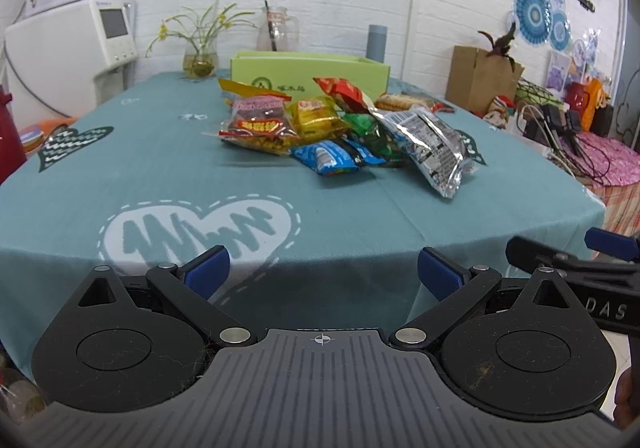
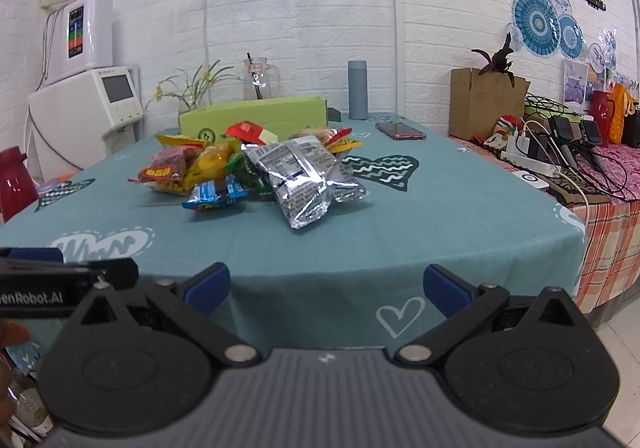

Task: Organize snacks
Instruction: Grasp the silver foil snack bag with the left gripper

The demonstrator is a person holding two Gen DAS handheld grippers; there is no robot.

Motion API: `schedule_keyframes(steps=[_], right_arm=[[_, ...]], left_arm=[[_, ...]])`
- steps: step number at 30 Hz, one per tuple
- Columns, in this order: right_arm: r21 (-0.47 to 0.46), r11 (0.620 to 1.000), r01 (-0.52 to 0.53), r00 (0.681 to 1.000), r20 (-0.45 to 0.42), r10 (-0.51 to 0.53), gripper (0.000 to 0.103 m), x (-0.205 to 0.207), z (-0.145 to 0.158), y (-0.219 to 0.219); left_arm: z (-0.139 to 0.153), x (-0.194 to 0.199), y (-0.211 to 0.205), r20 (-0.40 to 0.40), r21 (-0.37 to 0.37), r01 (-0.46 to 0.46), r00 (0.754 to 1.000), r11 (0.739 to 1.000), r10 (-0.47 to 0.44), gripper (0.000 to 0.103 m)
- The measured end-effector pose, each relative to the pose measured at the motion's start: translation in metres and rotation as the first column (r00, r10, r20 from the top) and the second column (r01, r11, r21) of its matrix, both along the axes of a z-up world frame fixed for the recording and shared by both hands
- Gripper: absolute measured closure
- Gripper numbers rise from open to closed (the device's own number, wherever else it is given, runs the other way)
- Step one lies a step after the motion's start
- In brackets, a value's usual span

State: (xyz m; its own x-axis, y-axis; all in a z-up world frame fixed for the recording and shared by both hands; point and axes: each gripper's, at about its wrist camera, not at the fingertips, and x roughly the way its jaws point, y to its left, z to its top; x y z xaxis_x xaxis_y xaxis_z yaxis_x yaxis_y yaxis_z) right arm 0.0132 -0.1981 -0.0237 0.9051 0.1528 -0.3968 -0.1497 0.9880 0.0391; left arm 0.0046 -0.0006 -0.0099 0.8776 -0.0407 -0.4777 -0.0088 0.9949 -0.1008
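A pile of snack packets (image 1: 340,127) lies mid-table on the teal cloth; it also shows in the right wrist view (image 2: 248,171). A silver packet (image 1: 432,149) (image 2: 304,175) lies at its near right, a blue one (image 1: 326,157) (image 2: 214,193) in front, a red-and-yellow one (image 1: 260,119) at the left. A green open box (image 1: 308,73) (image 2: 256,115) stands behind the pile. My left gripper (image 1: 323,274) is open and empty at the table's near edge. My right gripper (image 2: 326,286) is open and empty, beside it to the right.
At the table's back stand a flower vase (image 1: 200,59), a glass jug (image 1: 276,29) and a grey flask (image 2: 357,89). A phone (image 2: 400,130) lies at the back right. A side table (image 2: 600,183) with cables, chargers and a cardboard box (image 2: 480,103) stands at right.
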Motion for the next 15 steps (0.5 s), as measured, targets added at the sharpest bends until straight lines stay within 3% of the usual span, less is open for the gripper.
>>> schedule_keyframes(steps=[4, 9, 15], right_arm=[[-0.046, 0.999, 0.020, 0.997, 0.076, -0.016, 0.000, 0.023, 0.006, -0.003], [-0.054, 0.998, 0.042, 0.999, 0.002, -0.041, 0.000, 0.074, -0.005, -0.020], [-0.044, 0.999, -0.012, 0.996, -0.084, 0.008, 0.000, 0.106, -0.025, -0.027]], left_arm=[[0.019, 0.018, 0.016, 0.030, -0.067, -0.038, 0.999, 0.997, 0.040, 0.011], [0.024, 0.055, 0.020, -0.016, -0.085, -0.049, 0.999, 0.995, 0.047, 0.011], [0.025, 0.087, 0.004, -0.080, -0.137, 0.037, 0.996, 0.990, -0.048, 0.011]])
